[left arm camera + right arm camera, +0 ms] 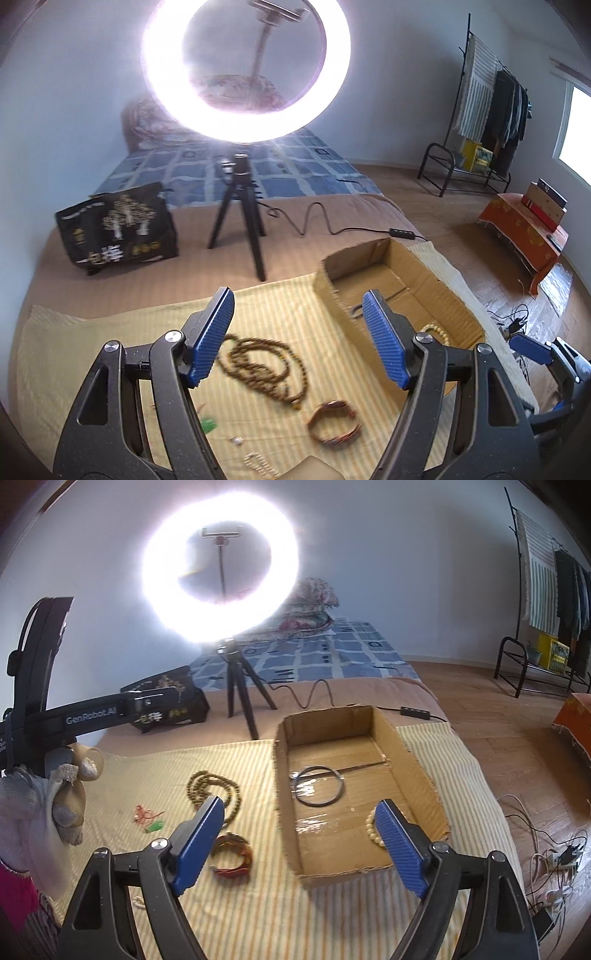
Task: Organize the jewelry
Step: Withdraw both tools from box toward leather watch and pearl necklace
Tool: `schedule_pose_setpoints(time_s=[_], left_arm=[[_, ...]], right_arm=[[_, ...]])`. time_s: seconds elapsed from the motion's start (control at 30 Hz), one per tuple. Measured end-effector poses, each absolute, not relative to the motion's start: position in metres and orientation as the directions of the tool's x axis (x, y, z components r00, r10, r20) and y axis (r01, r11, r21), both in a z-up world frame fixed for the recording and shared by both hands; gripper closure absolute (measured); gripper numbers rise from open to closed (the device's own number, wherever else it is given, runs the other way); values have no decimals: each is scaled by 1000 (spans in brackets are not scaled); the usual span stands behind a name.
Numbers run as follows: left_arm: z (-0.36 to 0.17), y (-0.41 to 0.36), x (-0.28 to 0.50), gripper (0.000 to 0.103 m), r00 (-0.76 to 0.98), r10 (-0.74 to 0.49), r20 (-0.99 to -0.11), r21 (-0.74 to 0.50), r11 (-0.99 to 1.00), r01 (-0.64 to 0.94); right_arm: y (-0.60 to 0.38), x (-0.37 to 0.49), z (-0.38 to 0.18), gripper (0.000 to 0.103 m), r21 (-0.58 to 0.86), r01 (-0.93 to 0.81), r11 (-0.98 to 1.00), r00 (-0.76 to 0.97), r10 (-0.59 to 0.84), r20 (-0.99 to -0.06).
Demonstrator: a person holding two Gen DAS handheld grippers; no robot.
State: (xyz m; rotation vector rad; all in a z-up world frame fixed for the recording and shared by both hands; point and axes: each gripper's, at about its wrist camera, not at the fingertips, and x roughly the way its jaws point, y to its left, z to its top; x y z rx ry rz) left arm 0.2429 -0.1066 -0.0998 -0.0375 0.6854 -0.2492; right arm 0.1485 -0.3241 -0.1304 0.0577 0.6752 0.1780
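Observation:
An open cardboard box [417,760] lies on a striped yellow cloth [258,904]. Inside it are a dark metal bangle [320,786] and a cream bead bracelet [371,829]. On the cloth left of the box lie a long brown bead necklace [258,363], a red-brown woven bangle [334,424], a green charm [155,827], a red string [144,814] and a small pale bead piece [258,461]. My left gripper [297,332] is open and empty above the necklace. My right gripper [301,843] is open and empty above the box's near left corner.
A lit ring light on a black tripod [240,686] stands behind the cloth, its cable [317,694] trailing right. A black printed bag [118,229] sits at the back left. Cables and a power strip [554,860] lie on the wooden floor to the right.

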Motion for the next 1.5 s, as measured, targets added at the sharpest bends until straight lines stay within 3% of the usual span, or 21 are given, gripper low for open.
schedule_pose_setpoints(time_s=[0.37,0.77,1.07,1.5], left_arm=[[-97,-35,196,29,770,-179,-612,-92,983,156],[-137,10,150,29,719,-167,-675,-119,986,118],[-191,3,115,29,635,-246,-733,-193,969,153],[-239,-49,99,29,530,-305,-791,-183,945,272]], right_arm=[[-292,134,-135,16,113,-206,972,737,229,-636],[-268,131,-162,15,129,-237,963,677,259,-689],[-255,139,-189,15,135,-264,955,618,275,-737],[-234,162,-222,15,127,-281,951,548,267,-793]])
